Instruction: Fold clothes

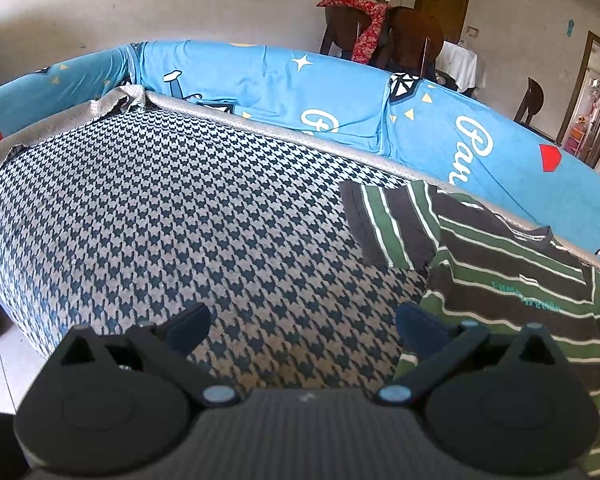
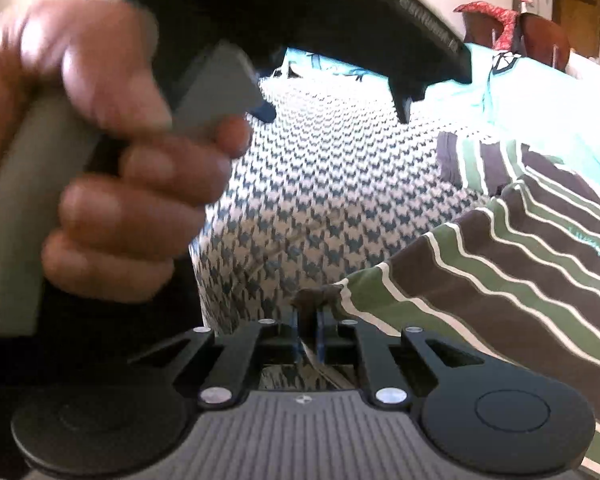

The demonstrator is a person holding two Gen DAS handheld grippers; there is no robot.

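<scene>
While the right gripper (image 2: pixel 309 322) pinched the striped shirt (image 2: pixel 520 248) corner near the sofa seat (image 1: pixel 180 208) front edge, left gripper (image 1: pixel 302 324) hung wide, empty; next likely: lift and fold over.

A sofa seat (image 1: pixel 172 208) in a dark-blue and beige houndstooth cover is filling most of the left wrist view, edged by a grey perforated border (image 1: pixel 260 128). A bright blue cartoon-print cover (image 1: pixel 284 84) is running along the backrest, showing stars, triangles and white script. Behind it a white plastered wall (image 1: pixel 160 4) is showing scuffs and marks. A dark wooden chair (image 1: pixel 412 36) is standing beyond the sofa, with a red floral cloth (image 1: pixel 360 12) draped over it. A brown wooden door (image 1: pixel 444 0) is standing in the far wall, and an open doorway (image 1: pixel 592 92) is letting in daylight at right. Pale floor tiles (image 1: pixel 4 364) are showing at lower left.
</scene>
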